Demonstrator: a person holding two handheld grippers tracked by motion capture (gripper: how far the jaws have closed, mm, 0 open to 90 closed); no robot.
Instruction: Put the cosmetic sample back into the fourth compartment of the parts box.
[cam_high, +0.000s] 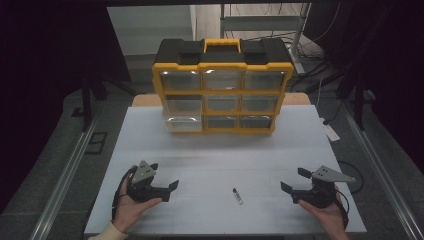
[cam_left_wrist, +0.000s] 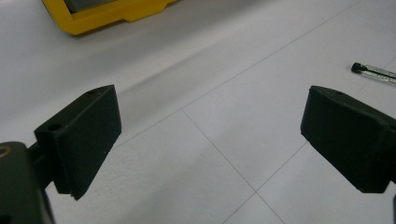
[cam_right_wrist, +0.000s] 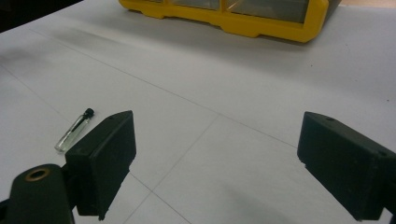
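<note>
Vial lies low centre on the desk, between left tongs and right tongs, both gaping empty, seemingly poised to grab it; organiser stands beyond.

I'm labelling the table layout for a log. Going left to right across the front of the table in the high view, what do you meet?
Left gripper, open, in the person's left hand → small clear vial with a black cap lying on the table → right gripper, open, in the right hand.

Left gripper, right gripper: jaws wide apart.
</note>
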